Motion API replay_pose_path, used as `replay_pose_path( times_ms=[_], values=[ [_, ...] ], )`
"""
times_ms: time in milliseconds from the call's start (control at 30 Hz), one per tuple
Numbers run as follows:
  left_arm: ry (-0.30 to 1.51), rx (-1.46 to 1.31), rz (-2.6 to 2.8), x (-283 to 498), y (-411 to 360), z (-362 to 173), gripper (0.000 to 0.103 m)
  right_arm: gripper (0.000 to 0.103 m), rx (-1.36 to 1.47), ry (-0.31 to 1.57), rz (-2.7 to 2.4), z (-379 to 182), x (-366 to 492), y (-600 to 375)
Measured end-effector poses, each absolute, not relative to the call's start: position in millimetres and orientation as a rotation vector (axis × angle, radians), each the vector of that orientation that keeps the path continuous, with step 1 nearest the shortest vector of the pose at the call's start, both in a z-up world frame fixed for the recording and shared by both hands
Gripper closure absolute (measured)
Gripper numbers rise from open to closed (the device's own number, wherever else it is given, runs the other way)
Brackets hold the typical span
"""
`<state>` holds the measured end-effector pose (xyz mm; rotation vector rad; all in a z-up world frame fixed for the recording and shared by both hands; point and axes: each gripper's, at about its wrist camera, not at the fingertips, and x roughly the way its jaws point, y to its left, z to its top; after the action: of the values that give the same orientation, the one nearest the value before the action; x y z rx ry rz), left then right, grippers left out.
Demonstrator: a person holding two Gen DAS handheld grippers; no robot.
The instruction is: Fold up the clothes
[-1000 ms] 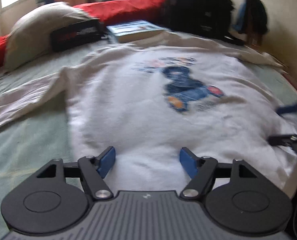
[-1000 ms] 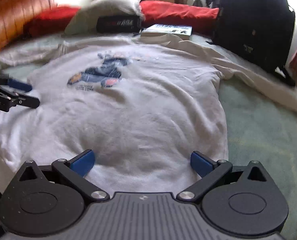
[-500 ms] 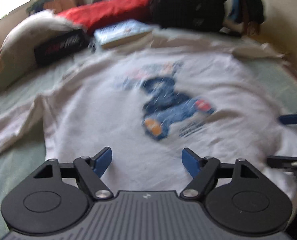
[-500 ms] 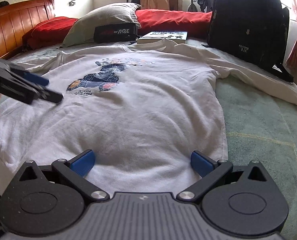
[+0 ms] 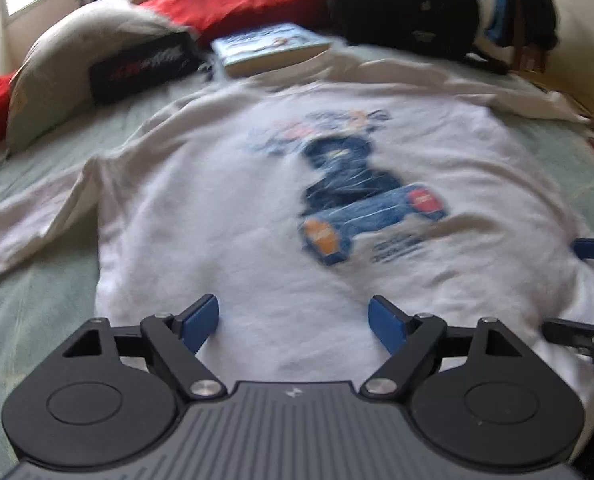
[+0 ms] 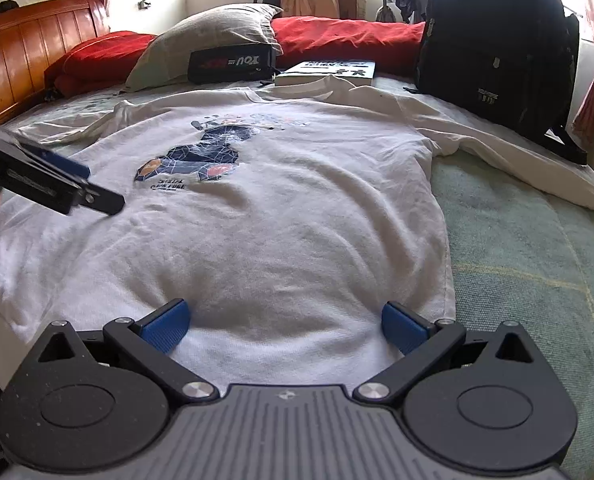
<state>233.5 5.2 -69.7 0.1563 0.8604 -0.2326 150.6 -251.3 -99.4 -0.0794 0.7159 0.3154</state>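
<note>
**Shirt spread flat, both grippers at the hem**

On the bed, the shirt lies face up and spread out, print uppermost, collar toward the pillow and both sleeves stretched out to the sides. No fold shows in it.

The right gripper sits low over the hem near the shirt's right edge, fingers wide apart with cloth between them but nothing pinched. The left gripper is over the hem end nearer the left edge, fingers likewise spread and holding nothing; its view is blurred, so contact with the cloth cannot be judged. In the right view, the left gripper appears at the frame's left edge, above the fabric.

A flat, unfolded shirt fits a fold about to be made or a shirt laid out again; the pictures do not settle which.

Guidance for any grasp at this end, as a judgement:
1. Set each gripper near its own hem corner, not mid-hem, so the edge lifts evenly.
2. Pinch both layers together; a single layer will drag and skew the fold.
3. Close fully before lifting.
4. Keep both grippers level with each other to hold the crease straight.
5. Keep sleeves clear of the backpack and book.
</note>
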Motion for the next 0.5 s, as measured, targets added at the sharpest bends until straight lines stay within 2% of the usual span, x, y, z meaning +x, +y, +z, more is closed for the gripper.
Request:
replay_pose_path(
  times_ms=[200,500],
  values=[
    [0.861,0.08,-0.125,242,15,-57,0.021,0.0,-0.074,0.709,0.332,-100,149,-255],
    [0.78,0.22,-0.297,210,-36,-45,0.012,0.0,-0.08,0.714,0.308,-100,149,-250]
  ],
)
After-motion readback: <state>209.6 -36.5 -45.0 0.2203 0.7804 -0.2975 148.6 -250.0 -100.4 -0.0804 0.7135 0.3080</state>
